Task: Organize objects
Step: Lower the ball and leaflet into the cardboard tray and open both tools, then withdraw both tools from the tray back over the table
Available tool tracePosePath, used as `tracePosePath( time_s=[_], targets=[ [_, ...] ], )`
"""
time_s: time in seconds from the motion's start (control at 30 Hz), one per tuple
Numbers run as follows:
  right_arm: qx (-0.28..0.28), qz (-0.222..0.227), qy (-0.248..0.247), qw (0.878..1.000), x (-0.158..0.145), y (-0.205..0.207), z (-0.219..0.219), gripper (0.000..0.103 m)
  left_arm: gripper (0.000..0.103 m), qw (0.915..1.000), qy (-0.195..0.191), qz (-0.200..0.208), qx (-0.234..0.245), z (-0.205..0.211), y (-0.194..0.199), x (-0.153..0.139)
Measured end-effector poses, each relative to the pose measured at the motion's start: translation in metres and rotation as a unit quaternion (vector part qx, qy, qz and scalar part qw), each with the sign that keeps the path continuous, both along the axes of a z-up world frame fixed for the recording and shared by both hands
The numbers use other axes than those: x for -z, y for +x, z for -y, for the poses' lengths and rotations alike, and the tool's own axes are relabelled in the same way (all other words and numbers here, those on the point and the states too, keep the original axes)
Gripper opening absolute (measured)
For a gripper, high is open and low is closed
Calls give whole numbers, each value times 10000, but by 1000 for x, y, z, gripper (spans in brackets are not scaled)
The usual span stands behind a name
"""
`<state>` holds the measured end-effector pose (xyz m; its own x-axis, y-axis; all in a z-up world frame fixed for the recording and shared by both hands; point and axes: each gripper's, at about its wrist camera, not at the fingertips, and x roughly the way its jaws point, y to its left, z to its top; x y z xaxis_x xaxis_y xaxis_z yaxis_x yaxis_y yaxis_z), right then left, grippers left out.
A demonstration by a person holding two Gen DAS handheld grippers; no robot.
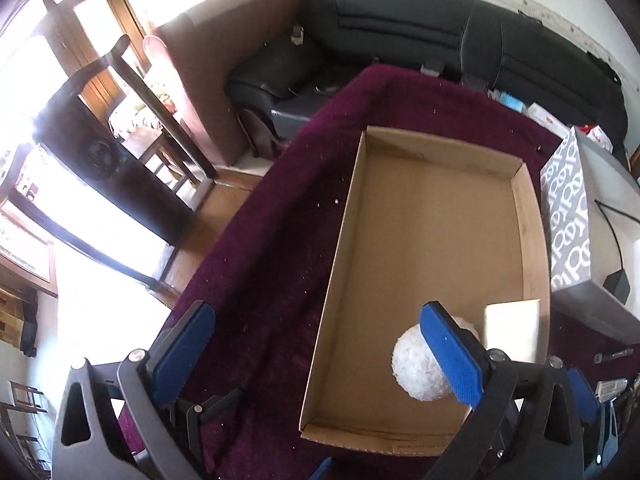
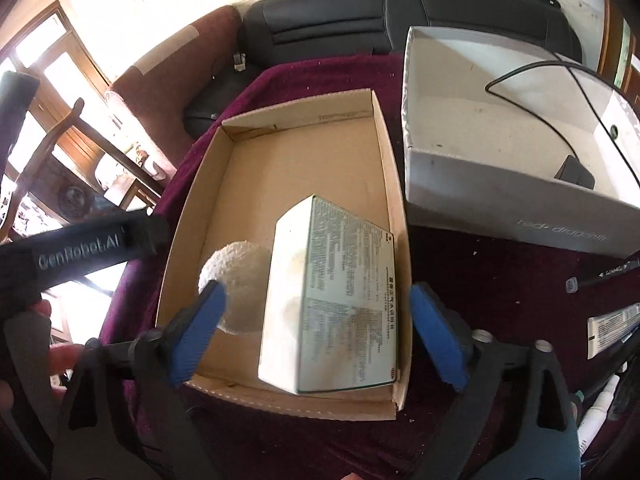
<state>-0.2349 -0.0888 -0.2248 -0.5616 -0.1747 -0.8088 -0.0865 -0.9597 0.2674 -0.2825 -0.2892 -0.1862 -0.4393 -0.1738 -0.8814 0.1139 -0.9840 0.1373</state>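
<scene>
A shallow brown cardboard tray (image 1: 532,240) (image 2: 384,152) lies on a maroon cloth. In its near end sit a white fuzzy ball (image 1: 416,368) (image 2: 236,276) and a white carton with green print (image 2: 340,304) (image 1: 512,332), side by side. My left gripper (image 1: 320,348) is open and empty above the tray's near left corner; its right finger (image 1: 452,356) overlaps the ball in view. My right gripper (image 2: 316,332) is open, its fingers on either side of the carton, above the tray's near end. The left gripper's black body (image 2: 80,248) shows in the right wrist view.
A grey open box (image 2: 500,204) (image 1: 568,216) with a black cable and adapter stands right of the tray. Tubes and pens (image 2: 608,328) lie on the cloth at the right. A dark sofa (image 1: 440,32) runs behind; a chair and windows are at left.
</scene>
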Motion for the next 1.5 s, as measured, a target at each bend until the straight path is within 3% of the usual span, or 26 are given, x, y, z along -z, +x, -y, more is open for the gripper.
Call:
tracePosePath(
  time_s=[0.3, 0.67, 0.83, 0.93, 1.03, 1.2, 1.3, 1.5],
  targets=[
    [155, -459, -139, 9987, -28, 23, -8, 103, 103, 9977, 116, -673, 58, -12, 22, -50],
    [713, -1114, -55, 9912, -71, 94, -46, 103, 103, 9829, 146, -1784, 422, -77, 94, -125],
    [1124, -1328, -15, 9847, -86, 149, -88, 103, 103, 9731, 756, -2017, 815, -120, 151, -144],
    [1452, -1445, -20, 9788, -93, 194, -121, 103, 103, 9654, 1233, -1951, 1215, -145, 188, -142],
    [1985, -1420, -120, 9697, -92, 246, -160, 103, 103, 9594, 1445, -1732, 1690, -170, 223, -127],
    [2773, -1290, -186, 9519, -86, 330, -210, 103, 103, 9541, 1241, -1579, 2224, -220, 255, -102],
    [3022, -1179, -192, 9457, -84, 360, -231, 103, 103, 9524, 1256, -1456, 2366, -239, 261, -94],
    [3286, -1269, -60, 9359, -90, 391, -255, 103, 103, 9443, 1055, -1675, 2629, -265, 282, -94]
  ],
)
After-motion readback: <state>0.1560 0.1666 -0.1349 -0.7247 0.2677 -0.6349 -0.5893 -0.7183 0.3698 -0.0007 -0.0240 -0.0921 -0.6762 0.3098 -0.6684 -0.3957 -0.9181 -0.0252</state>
